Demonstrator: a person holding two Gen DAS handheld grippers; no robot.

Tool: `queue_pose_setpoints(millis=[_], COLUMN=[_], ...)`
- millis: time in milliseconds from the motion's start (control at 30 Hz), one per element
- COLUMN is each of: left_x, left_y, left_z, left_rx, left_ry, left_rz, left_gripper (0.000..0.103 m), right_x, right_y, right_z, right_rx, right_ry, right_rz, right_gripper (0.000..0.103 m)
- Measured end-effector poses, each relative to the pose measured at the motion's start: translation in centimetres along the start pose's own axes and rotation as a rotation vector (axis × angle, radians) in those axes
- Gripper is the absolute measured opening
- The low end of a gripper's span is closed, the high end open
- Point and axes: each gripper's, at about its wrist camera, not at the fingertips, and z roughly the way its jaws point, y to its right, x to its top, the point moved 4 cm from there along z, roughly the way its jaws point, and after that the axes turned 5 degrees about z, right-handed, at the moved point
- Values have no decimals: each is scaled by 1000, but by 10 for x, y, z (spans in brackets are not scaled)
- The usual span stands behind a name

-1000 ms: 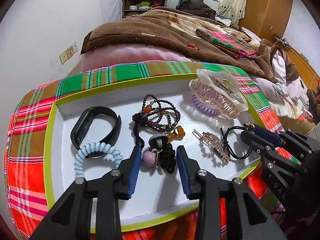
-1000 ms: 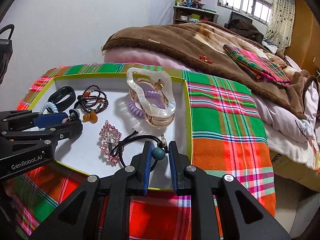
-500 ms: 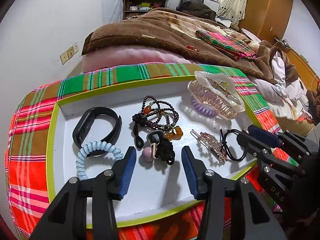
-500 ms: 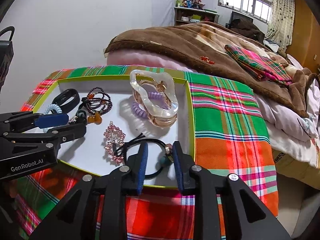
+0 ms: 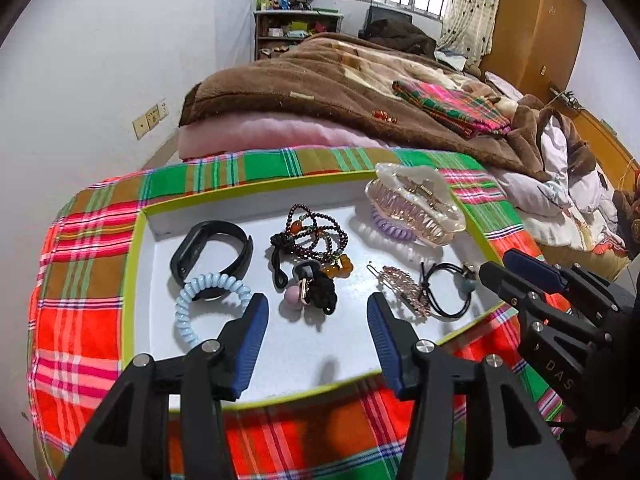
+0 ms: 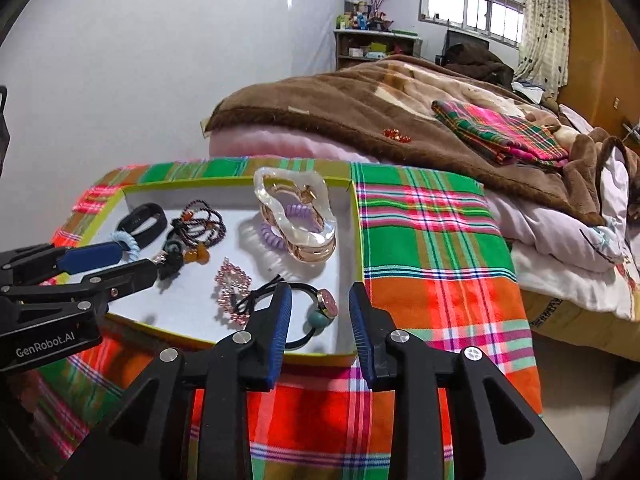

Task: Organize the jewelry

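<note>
Now that both grippers' fingers have spread apart, I've left the black hair tie (image 6: 308, 312) and the pom-pom tie (image 5: 316, 294) in the tray (image 5: 132, 280).

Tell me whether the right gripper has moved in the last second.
Yes. The right gripper has opened and backed toward the tray's near rim, leaving the black hair tie lying inside.

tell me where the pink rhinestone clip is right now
The pink clip lies flat in the tray, toward its near right part, between the black hair tie and the bead bracelet; the left wrist view shows it too.
</note>
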Motion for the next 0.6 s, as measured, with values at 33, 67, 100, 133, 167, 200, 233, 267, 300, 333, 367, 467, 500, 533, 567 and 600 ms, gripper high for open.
queue_pose_setpoints(millis=[33, 67, 100, 133, 167, 200, 233, 267, 300, 333, 367, 467, 500, 533, 567, 600], left_x=[0, -2, -3, -4, -6, -8, -10, -12, -14, -17, -19, -26, -27, -29, -30, -32], left_y=[0, 0, 1, 2, 3, 5, 6, 6, 7, 7, 7, 6, 6, 6, 6, 7], left_z=[-3, -8, -12, -16, -20, -25, -29, -33, -37, -41, -44, -52, -54, -55, -57, -58], left_rx=[5, 16, 23, 28, 39, 50, 61, 78, 92, 101, 110, 127, 133, 139, 145, 147], left_ry=[5, 15, 27, 33, 39, 49, 59, 72, 82, 87, 91, 102, 103, 105, 108, 109], left_rz=[-4, -10, -13, -14, -14, -10, -9, -13, -15, -19, -26, -50, -53, -56, -58, -58], left_gripper=[54, 55, 55, 55, 55, 56, 56, 56, 56, 56, 56, 56, 56, 56, 56, 56], right_x=[0, -1, -2, -3, -4, -5, -7, -9, -10, -12, -14, -18, -20, -21, -22, -24], right_y=[-1, -1, -2, -2, -2, -3, -3, -5, -5, -6, -6, -9, -9, -9, -10, -11], right_z=[-4, -8, -13, -17, -21, -25, -29, -33, -36, -40, -44, -53, -56, -59, -61, -63], right_rx=[3, 6, 12, 18, 25, 34, 37, 41, 44, 47, 53, 64, 66, 69, 73, 76], right_ry=[6, 14, 25, 33, 39, 45, 49, 54, 59, 64, 68, 78, 80, 82, 84, 86], right_rz=[2, 4, 9, 16, 22, 29, 32, 33, 34, 38, 45, 50, 50, 50, 49, 48], right_gripper=[33, 40, 48, 49, 49, 49, 49, 49, 49, 49, 49, 49, 49, 49, 49, 49])
